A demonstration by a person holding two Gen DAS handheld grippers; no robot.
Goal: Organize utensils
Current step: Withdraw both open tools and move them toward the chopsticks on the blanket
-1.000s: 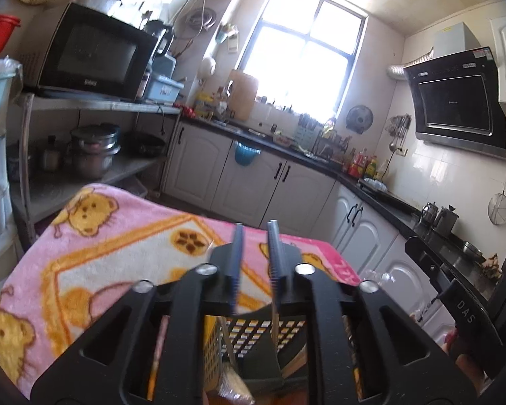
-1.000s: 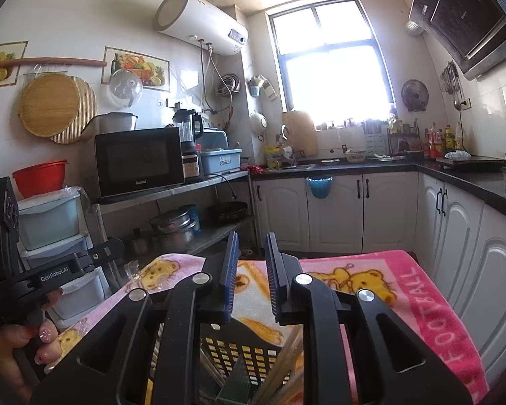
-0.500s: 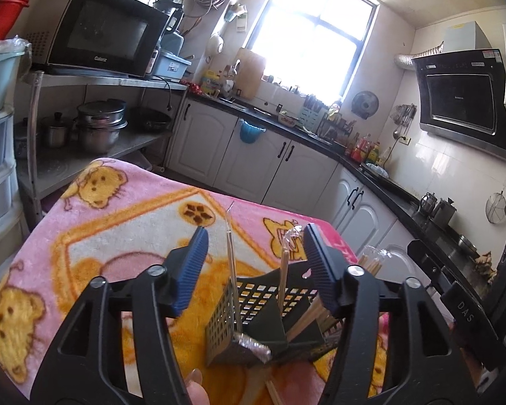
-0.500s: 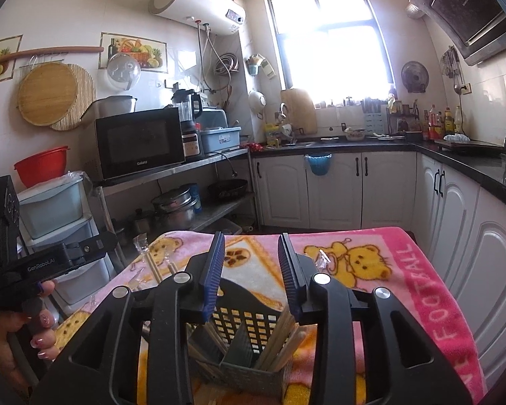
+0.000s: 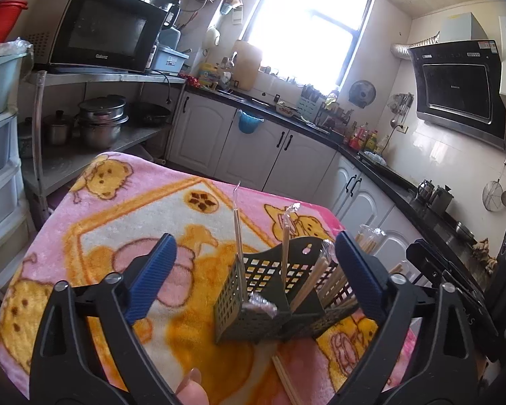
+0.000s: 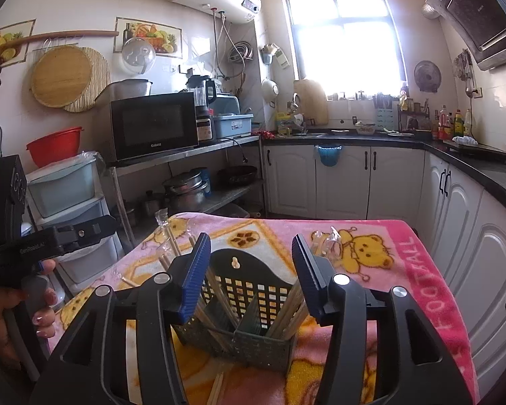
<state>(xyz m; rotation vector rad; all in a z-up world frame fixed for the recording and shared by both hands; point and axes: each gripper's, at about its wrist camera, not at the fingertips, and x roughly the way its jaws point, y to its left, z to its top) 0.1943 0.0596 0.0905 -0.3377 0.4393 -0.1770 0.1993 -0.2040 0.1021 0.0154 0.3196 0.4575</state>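
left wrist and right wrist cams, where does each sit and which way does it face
Left wrist: on the left gripper, looking down its opening, empty jaws at the utensil basket on the pink blanket; a fingertip shows.
Right wrist: on the right gripper, jaws opening, facing the window; the person's left hand shows.
Shared: basket, blanket, microwave.

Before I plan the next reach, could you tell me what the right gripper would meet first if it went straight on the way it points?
Most likely the dark utensil basket: it stands directly ahead of the opening, empty right gripper, though depth is uncertain.
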